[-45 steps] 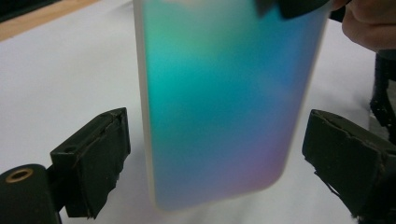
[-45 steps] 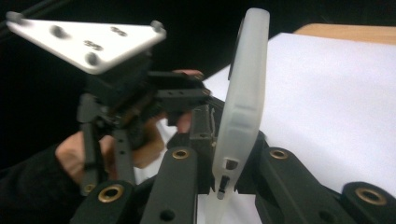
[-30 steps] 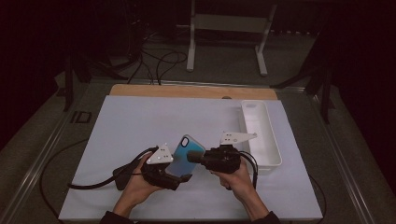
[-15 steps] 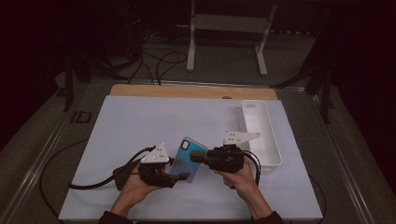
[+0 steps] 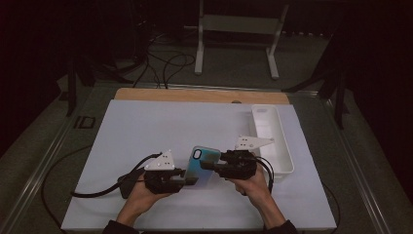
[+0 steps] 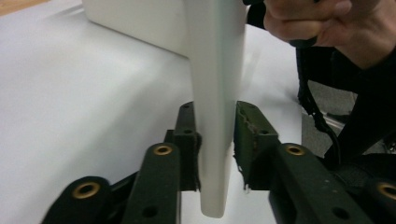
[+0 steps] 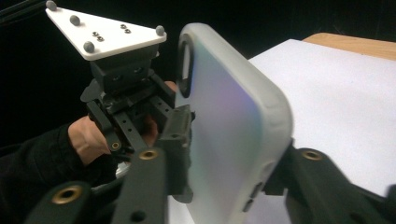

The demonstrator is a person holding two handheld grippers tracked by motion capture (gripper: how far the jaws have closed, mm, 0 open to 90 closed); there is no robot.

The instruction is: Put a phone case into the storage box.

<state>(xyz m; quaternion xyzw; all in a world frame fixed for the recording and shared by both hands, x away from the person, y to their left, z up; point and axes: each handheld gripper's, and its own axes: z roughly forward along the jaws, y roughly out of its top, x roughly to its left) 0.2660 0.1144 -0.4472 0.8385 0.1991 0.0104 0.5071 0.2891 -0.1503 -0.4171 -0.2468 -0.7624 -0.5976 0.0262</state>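
Note:
A translucent phone case (image 5: 202, 163) with a blue-green sheen stands on edge just above the white table cover, between my two grippers. The left gripper (image 5: 189, 178) comes at it from the left; its jaws have just been closing. In the left gripper view both pads (image 6: 189, 140) press on the case's (image 6: 217, 84) lower end. The right gripper (image 5: 207, 165) reaches in from the right; its jaws have just been opening. In the right gripper view the case (image 7: 229, 130) still stands between its spread jaws, with the left gripper (image 7: 180, 126) beyond it.
A long white tray (image 5: 285, 156) lies at the right of the white cover (image 5: 146, 126), close behind the right hand. A wooden board edge (image 5: 195, 95) runs along the far side. Black cables (image 5: 97, 192) trail off to the left.
The left jaws have closed onto the phone case and the right jaws have spread apart from it. Both hands have stayed where they were.

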